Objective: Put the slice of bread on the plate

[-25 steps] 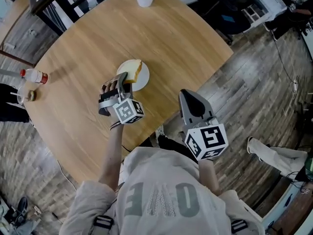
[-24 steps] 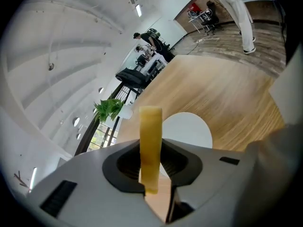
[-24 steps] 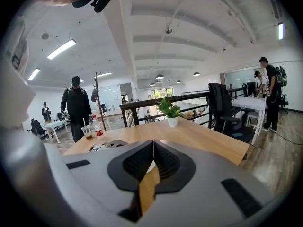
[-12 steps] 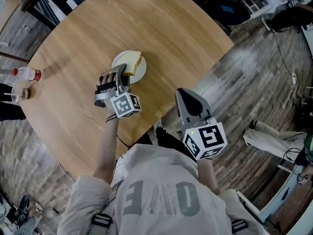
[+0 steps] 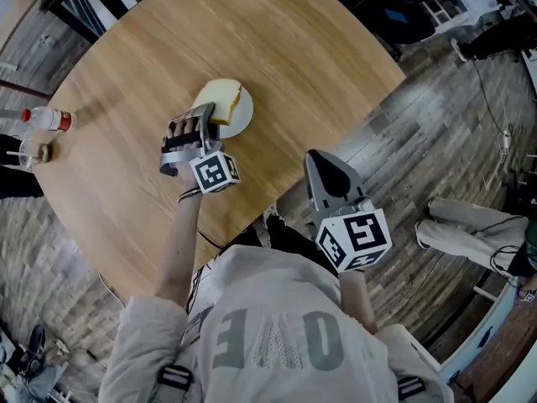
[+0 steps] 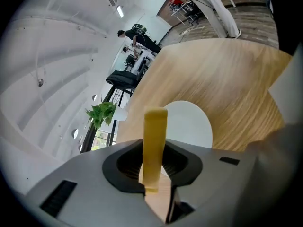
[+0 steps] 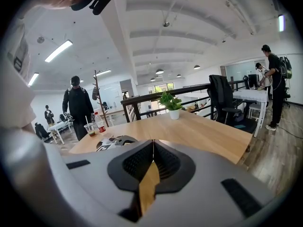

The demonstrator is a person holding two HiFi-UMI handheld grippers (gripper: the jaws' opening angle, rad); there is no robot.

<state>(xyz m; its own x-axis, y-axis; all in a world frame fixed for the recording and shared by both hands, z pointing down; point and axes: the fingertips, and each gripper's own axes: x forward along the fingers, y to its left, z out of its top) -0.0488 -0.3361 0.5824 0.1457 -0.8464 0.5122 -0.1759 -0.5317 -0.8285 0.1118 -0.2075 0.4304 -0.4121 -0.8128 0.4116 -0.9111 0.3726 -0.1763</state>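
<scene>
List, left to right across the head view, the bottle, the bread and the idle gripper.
red-capped bottle → slice of bread → right gripper

Little could be read. Just behind the right gripper (image 5: pixel 325 164), large raised letters ran across the person's pale top (image 5: pixel 277 342), seen upside down. An O stood clear among them; the rest I could not make out. The marker cubes (image 5: pixel 354 240) on both grippers bore only black square patterns. Well out beyond the left gripper (image 5: pixel 208 117), the bottle (image 5: pixel 52 122) had a red label too small to read.
</scene>
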